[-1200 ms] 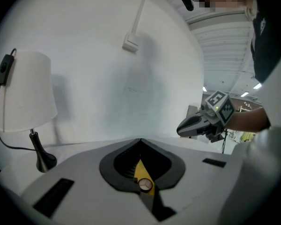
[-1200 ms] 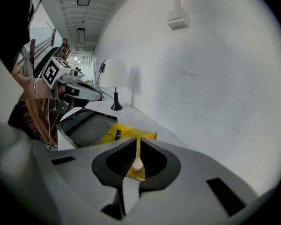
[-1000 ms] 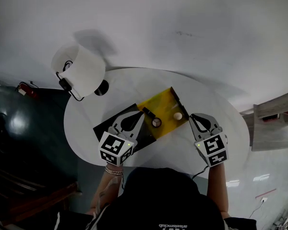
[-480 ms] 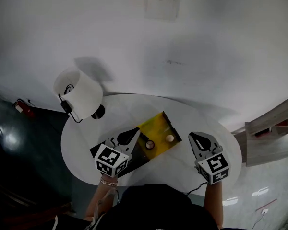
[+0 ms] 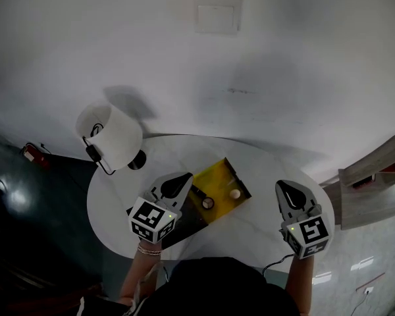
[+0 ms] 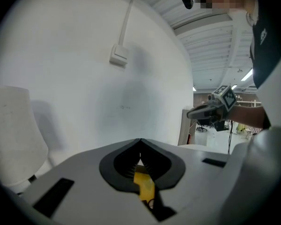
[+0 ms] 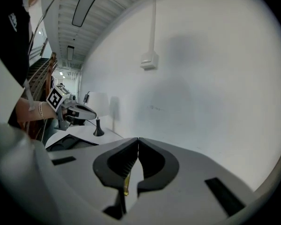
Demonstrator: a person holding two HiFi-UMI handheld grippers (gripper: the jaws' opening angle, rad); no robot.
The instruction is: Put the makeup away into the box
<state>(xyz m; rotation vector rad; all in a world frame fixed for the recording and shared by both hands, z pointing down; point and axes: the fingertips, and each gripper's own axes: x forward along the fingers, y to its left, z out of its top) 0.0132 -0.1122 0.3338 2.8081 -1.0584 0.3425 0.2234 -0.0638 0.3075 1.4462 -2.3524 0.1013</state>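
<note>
A white wall (image 5: 263, 78) carries a wall-mounted switch box (image 5: 216, 12) with a conduit running up from it. Below it stands a white oval desk (image 5: 263, 224).

A lamp (image 5: 112, 135) with a white shade stands at the far left edge of the desk.

The box (image 5: 221, 178) lies open near the middle of the desk. It shows a yellow part toward the far right and a black part toward the near left.

The left gripper (image 5: 184, 178) is held over the black part of the box, pointing toward the far edge. Its fingers (image 6: 117, 165) are pressed together at the tips with nothing between them; the yellow of the box shows through the gap behind the tips.

The right gripper (image 5: 283, 185) is held over the right edge of the desk, well apart from the box. Its fingers (image 7: 154, 165) are pressed together and empty.

Three makeup items rest on the yellow part of the box:
- a round dark-rimmed container (image 5: 208, 203), at the near side;
- a cream round item (image 5: 235, 193), just beside it toward the right;
- a short dark stick (image 5: 199, 193), next to the left gripper tips.
</note>
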